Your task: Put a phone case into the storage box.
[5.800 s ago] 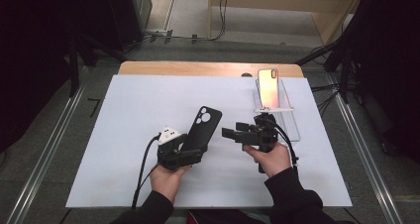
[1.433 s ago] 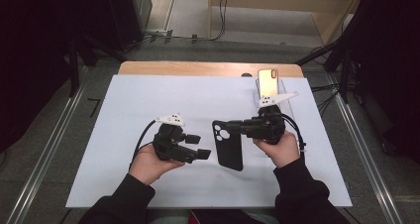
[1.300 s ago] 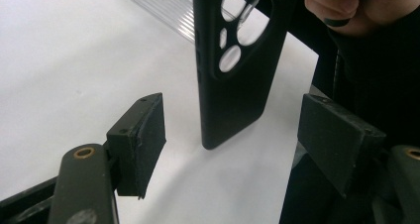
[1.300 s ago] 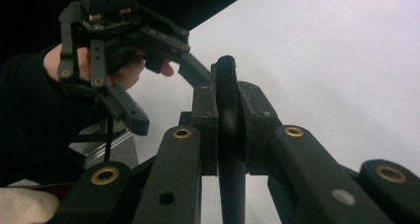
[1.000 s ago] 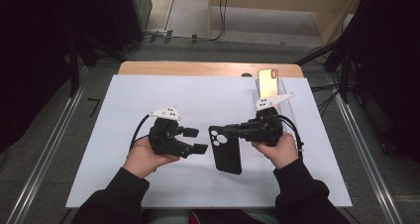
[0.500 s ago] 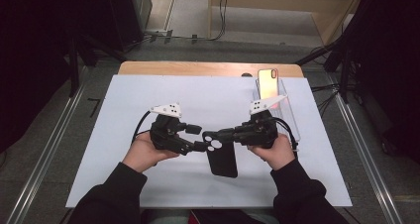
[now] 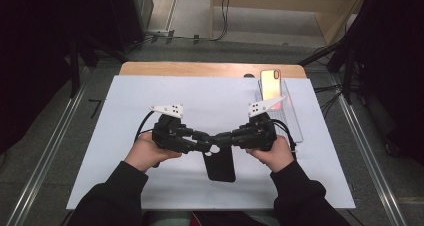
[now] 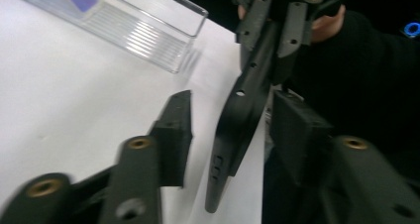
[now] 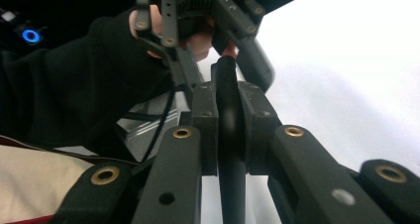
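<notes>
White sheet covers the table, with dark floor around it. Above its middle, the right gripper is clamped on the top edge of a black phone case; in the right gripper view its pads press both faces of the case. The left gripper meets it from the other side. Its jaws have just been closing, the case between them, yet gaps remain on both sides. A phone stands in a clear stand at the far right.
</notes>
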{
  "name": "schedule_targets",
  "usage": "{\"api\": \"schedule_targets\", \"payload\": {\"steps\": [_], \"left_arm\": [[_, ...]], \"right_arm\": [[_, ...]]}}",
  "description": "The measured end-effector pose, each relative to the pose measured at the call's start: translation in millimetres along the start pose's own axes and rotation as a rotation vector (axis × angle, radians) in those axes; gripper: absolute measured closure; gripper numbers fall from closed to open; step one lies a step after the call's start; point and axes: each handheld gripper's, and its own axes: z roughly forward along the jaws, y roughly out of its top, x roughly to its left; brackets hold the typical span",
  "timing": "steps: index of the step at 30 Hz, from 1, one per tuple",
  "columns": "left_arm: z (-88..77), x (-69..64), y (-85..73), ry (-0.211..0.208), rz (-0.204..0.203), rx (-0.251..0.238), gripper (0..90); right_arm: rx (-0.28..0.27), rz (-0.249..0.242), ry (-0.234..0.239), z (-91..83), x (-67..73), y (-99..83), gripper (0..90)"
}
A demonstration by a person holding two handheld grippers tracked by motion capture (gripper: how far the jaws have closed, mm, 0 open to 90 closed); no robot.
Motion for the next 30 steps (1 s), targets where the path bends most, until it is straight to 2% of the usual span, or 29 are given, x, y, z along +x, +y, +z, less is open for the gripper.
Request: {"api": "schedule_targets", "payload": {"steps": [2, 5, 7, 9, 11, 13, 15, 17, 21, 24, 26, 28, 29, 30], "left_arm": [[-0.2, -1.1, -0.8, -0.009, 0.034, 0.003, 68.5], [-1.1, -0.7, -1.8, -0.021, 0.063, 0.007, 74.2], [-1.0, -0.9, -1.6, -0.020, 0.069, 0.020, 76.3], [-0.6, -1.2, -0.7, -0.034, 0.054, 0.043, 77.1], [-1.1, -1.9, -0.3, -0.030, 0.060, 0.039, 77.4], [-2.0, -2.4, 0.0, -0.032, 0.053, 0.033, 77.4], [-3.4, -3.6, -0.5, -0.016, 0.058, 0.043, 77.5], [-5.5, -4.2, -1.3, -0.006, 0.048, 0.046, 77.5], [-11.3, -2.4, 0.1, 0.055, -0.010, 0.054, 77.4], [-16.4, -2.0, -0.2, 0.091, -0.015, 0.033, 77.4], [-19.4, -2.1, 0.4, 0.114, -0.025, 0.024, 77.3], [-22.1, -2.6, 1.0, 0.129, -0.032, 0.012, 77.3], [-23.1, -3.4, 1.6, 0.141, -0.040, 0.006, 77.3], [-23.7, -3.7, 2.0, 0.148, -0.048, 0.003, 77.3]], "right_arm": [[-0.005, 0.005, 0.013, 0.3, -1.0, -0.3, 77.4], [-0.009, 0.008, 0.035, 0.0, -2.2, -0.4, 77.2], [-0.008, 0.006, 0.029, 0.2, -2.3, -0.1, 76.3], [-0.007, 0.006, 0.027, 0.8, -3.8, -0.7, 74.5], [-0.007, 0.018, 0.031, 1.3, -4.5, -1.1, 72.7], [-0.013, 0.005, 0.019, 1.3, -3.9, -1.0, 70.4], [-0.024, 0.004, 0.008, 0.7, -3.1, -0.7, 61.1], [-0.039, 0.008, -0.010, -0.6, -3.2, -0.5, 47.8], [-0.036, -0.025, -0.072, -2.6, -2.0, -1.4, 34.9], [-0.038, -0.026, -0.118, -1.6, -0.8, -2.2, 23.9], [-0.020, -0.037, -0.152, 0.1, 0.1, -2.5, 20.6], [-0.005, -0.025, -0.145, 2.1, -0.5, -3.0, 15.4], [-0.004, -0.018, -0.136, 3.2, -1.5, -3.9, 8.9], [-0.006, -0.019, -0.155, 4.8, -2.1, -4.3, 0.0]]}}
